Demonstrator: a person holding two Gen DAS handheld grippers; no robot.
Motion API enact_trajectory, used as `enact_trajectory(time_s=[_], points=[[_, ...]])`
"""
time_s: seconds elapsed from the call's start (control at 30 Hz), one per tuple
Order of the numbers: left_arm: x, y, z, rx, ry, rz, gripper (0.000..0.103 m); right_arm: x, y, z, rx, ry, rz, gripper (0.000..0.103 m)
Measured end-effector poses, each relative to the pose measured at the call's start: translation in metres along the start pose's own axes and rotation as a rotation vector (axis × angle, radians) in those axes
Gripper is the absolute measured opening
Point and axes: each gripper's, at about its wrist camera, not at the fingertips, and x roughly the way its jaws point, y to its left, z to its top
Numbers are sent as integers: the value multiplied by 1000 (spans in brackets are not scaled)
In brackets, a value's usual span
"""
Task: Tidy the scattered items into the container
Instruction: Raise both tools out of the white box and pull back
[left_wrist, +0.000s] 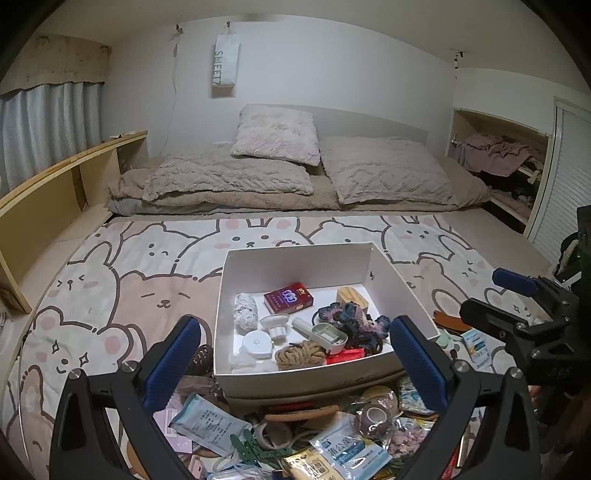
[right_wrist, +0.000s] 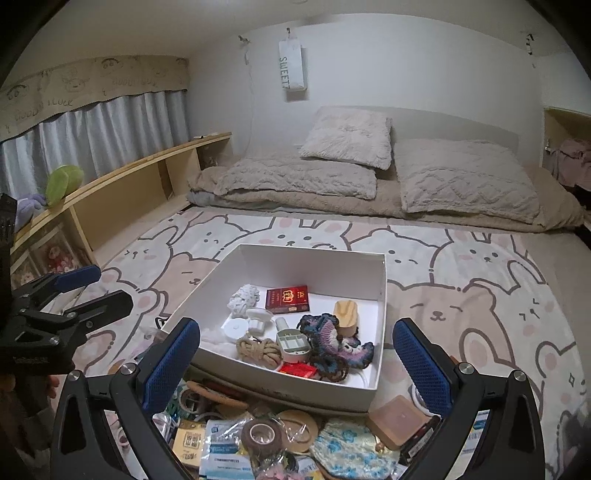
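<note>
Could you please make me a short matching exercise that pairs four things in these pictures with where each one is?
Things:
1. red packet
2. coiled rope
3. roll of brown tape
4. hanging paper bag marked SWEET

Places:
A. on the wall above the pillows
B. in the white box, towards its far wall
C. in the clutter outside the box, on its near side
D. in the box, by its near wall

Pairs: 1-B, 2-D, 3-C, 4-A

Your bed's cartoon bear-and-rabbit print blanket (left_wrist: 147, 295) carries the white rectangular cardboard box (left_wrist: 236, 376), a loose clutter of packets and tape rolls (right_wrist: 258, 439) just before it, and beige quilted pillows (left_wrist: 229, 177) behind.
</note>
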Motion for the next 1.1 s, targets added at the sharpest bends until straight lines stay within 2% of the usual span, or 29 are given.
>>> enact_trajectory(time_s=[0.23,0.77,0.97,1.1], points=[[-12,-9,-2,20,-21,31,103,-14,0,-4,-8,-8,-6,103],[-68,-15,-2,55,-129,15,103,-69,-13,-7,-20,-100,-19,103],[-81,-3,-7,32,-148,17,103,-86,-25,-15,-38,-104,-37,103],[-84,13,-13,16,-150,46,103,-93,-35,-21,-39,-98,-54,103]])
